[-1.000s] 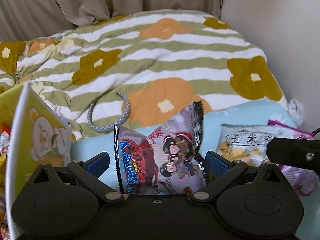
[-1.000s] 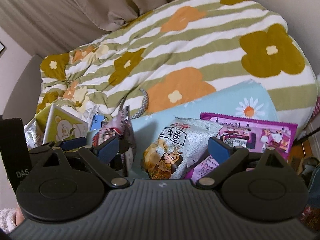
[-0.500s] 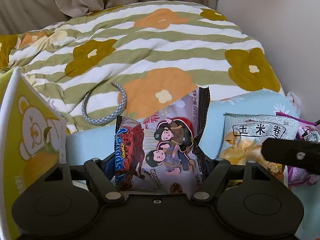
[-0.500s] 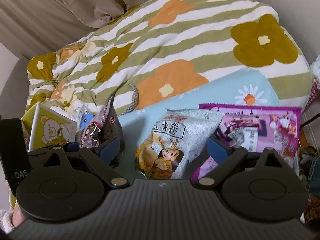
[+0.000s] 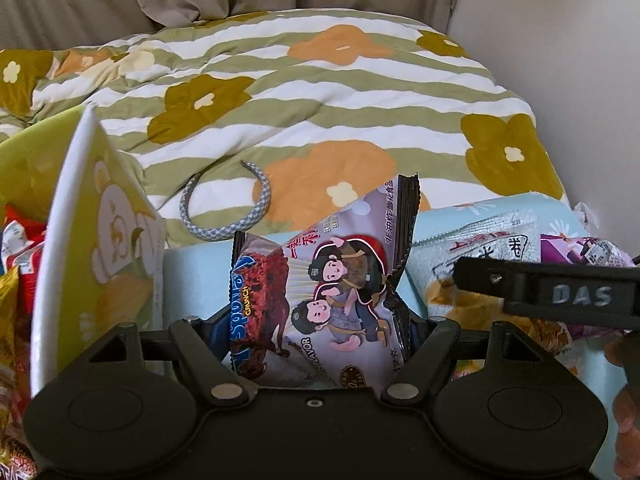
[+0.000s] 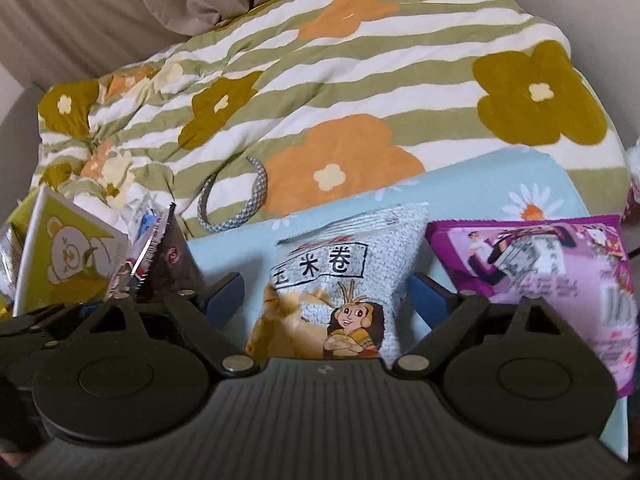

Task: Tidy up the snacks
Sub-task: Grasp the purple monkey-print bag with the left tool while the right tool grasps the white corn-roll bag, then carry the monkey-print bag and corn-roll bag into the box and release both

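Note:
My left gripper [image 5: 316, 332] is shut on a purple Spoon Crunch snack bag [image 5: 320, 288] and holds it upright above the light blue sheet [image 5: 192, 276]. The bag also shows in the right wrist view [image 6: 160, 252], at the left. My right gripper [image 6: 328, 292] is open, its jaws on either side of a grey corn-roll bag [image 6: 336, 276] lying on the sheet, without pinching it. A magenta snack bag [image 6: 552, 280] lies to its right. A yellow-green bear box [image 5: 100, 248] stands at the left, with more snacks [image 5: 16, 240] inside it.
A striped flower quilt [image 5: 320, 100] covers the bed behind. A grey woven hairband [image 5: 236, 216] lies on it. Curtains and a wall close the back and right. The right gripper's body [image 5: 560, 292] crosses the left wrist view at the right.
My left gripper has closed on the purple bag and lifted it a little. My right gripper has moved forward, open, around the grey corn-roll bag.

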`<state>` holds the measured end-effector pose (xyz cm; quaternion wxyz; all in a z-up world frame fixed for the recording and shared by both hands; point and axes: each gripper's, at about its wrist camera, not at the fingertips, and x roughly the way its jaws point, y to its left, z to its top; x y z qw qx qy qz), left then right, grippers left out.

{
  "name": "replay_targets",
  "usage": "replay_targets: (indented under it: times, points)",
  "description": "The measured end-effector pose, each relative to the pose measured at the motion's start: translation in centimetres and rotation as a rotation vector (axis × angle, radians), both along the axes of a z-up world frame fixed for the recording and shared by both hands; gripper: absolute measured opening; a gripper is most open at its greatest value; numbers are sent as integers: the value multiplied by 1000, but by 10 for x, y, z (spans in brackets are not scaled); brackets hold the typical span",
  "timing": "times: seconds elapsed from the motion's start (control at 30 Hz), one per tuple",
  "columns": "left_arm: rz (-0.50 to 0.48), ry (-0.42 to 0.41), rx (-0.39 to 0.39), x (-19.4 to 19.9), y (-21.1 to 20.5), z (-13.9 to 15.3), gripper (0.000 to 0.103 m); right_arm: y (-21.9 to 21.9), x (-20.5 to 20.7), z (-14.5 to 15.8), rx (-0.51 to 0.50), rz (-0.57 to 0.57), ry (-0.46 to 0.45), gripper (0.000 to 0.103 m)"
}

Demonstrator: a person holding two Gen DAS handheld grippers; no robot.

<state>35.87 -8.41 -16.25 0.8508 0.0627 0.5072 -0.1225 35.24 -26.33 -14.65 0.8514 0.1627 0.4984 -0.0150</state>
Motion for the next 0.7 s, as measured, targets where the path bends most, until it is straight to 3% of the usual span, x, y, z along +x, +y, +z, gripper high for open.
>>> replay_targets:
  times: [0.13,0.47,0.7]
  points:
    - [5,-1,16,-2,5,0,79,10,2,-7,-26,36,13,96]
    - [-4,-11,24,-10,6,-2,79,11,0,-15,9,71,42,69]
    - [1,-48,7,-17,5,11,79,11,-9,1,-3,80,-2,63]
